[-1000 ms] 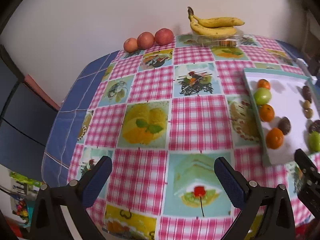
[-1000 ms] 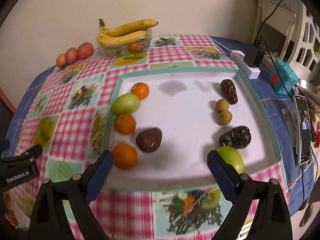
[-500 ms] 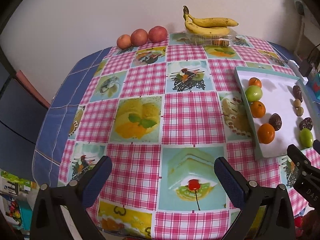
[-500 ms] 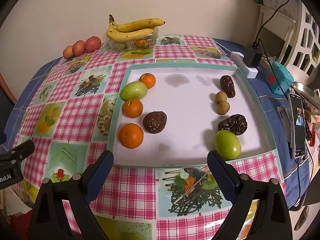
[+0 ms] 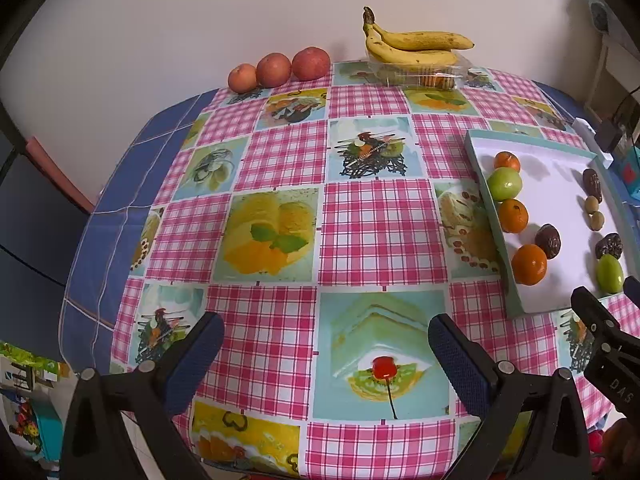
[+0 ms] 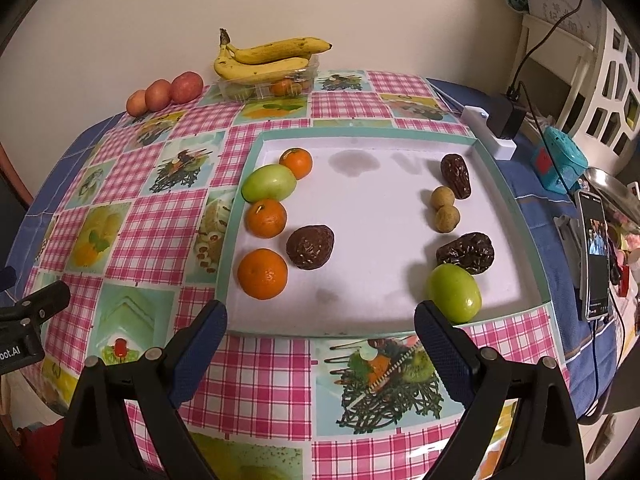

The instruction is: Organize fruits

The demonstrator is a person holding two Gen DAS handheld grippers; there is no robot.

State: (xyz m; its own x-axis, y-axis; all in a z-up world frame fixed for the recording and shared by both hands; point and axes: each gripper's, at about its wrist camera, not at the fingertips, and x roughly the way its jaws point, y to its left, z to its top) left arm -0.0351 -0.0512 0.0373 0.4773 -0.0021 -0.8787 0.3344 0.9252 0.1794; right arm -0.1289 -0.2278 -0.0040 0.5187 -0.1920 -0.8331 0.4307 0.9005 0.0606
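Observation:
A white tray with a teal rim (image 6: 360,132) (image 5: 492,224) lies on the patterned tablecloth. Along its left side sit three oranges (image 6: 263,274), a green fruit (image 6: 268,182) and a dark wrinkled fruit (image 6: 310,247). Down its right side are two more dark fruits (image 6: 456,176), two small tan fruits (image 6: 447,218) and another green fruit (image 6: 454,292). My right gripper (image 6: 320,332) hangs open in front of the tray's near edge, holding nothing. My left gripper (image 5: 324,344) is open over the cloth left of the tray, also holding nothing.
At the back by the wall, bananas (image 6: 272,58) rest on a clear plastic box (image 6: 272,86), with three reddish fruits (image 6: 164,92) to their left. A phone (image 6: 596,256), a power strip (image 6: 492,132) and a teal box (image 6: 560,160) lie right of the tray.
Both grippers have drawn back and up from the table, so the tray and fruits look smaller and farther. Nothing on the tray has moved.

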